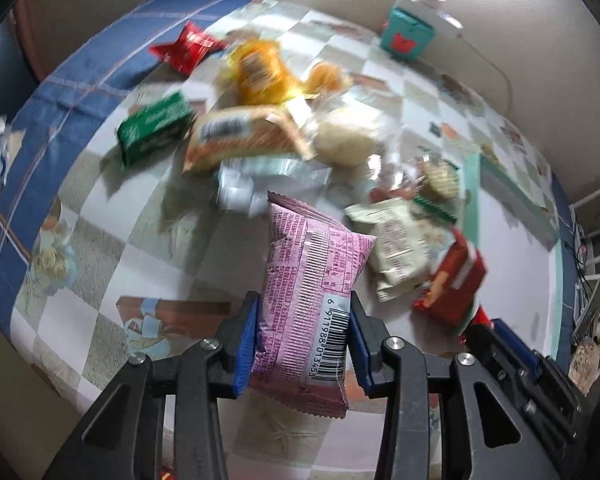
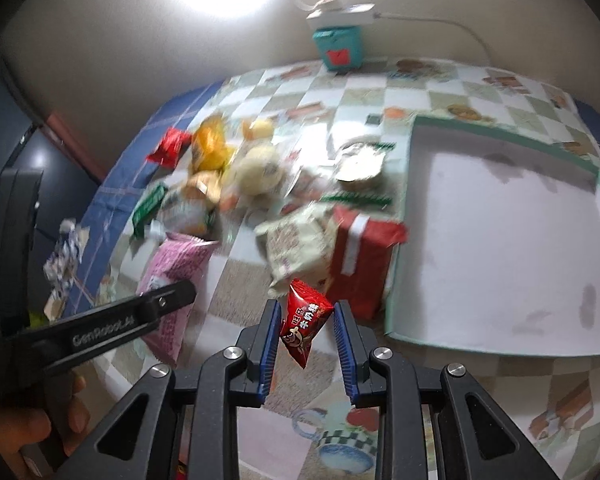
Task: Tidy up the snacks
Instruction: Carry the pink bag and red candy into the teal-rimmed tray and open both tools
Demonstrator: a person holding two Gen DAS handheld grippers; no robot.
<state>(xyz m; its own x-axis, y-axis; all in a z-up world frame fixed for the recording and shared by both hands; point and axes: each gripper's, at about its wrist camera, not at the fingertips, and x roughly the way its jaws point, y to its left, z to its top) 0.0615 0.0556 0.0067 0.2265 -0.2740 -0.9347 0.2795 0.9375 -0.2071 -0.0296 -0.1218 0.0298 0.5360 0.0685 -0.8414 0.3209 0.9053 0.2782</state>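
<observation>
Left claw [image 1: 304,334] grips pink snack packet [image 1: 304,280].

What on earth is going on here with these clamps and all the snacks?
A person is sorting snacks using a hand-held gripper in each hand. The left gripper is clamped on a pink snack packet, and the right gripper is clamped on a small red candy packet. The other snacks lie in a loose pile on the checked tablecloth. Beside the pile is a shallow box with a green rim, with nothing visible in it yet.
</observation>
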